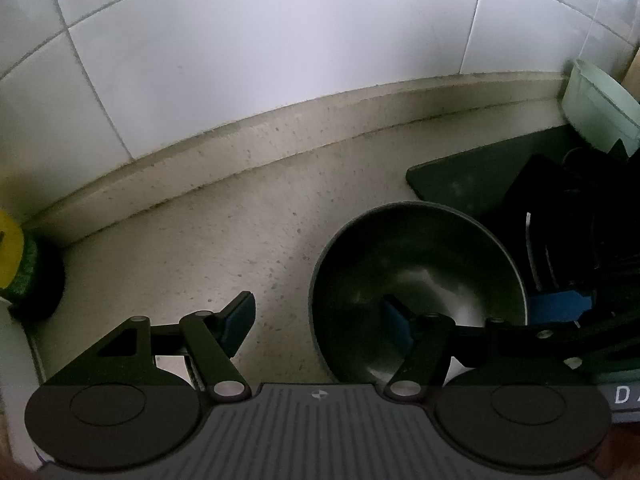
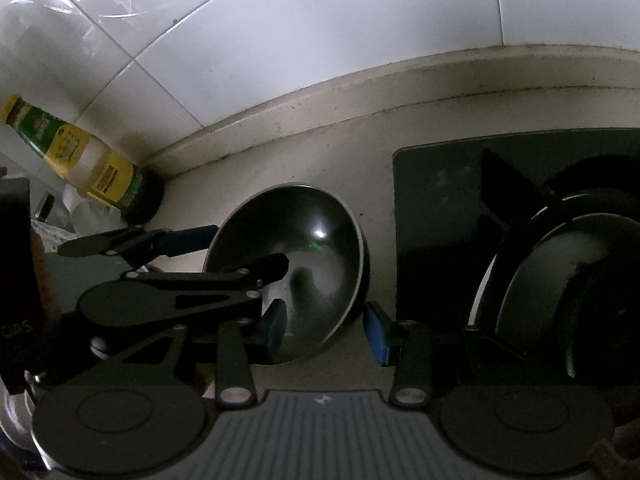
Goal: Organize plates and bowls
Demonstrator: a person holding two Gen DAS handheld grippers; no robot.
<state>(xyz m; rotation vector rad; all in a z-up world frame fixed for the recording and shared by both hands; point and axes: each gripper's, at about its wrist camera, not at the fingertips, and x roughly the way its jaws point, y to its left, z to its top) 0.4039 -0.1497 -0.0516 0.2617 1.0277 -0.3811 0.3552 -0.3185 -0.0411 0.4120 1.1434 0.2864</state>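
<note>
Dark bowl (image 2: 292, 264) tilts on the counter (image 1: 224, 216); both the left gripper (image 1: 320, 316) and right gripper (image 2: 326, 330) straddle its rim at six o'clock, jaws released.

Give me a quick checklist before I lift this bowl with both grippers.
1. Left gripper straddles the dark bowl's rim: ok.
2. Left pads pressing that rim: not ok, gaps show.
3. Right gripper straddles the opposite rim: ok.
4. Right pads gripping: cannot tell.
5. Yellow-labelled bottle clear of the bowl: ok.
6. Room among the upright plates: cannot tell, too dark.
</note>
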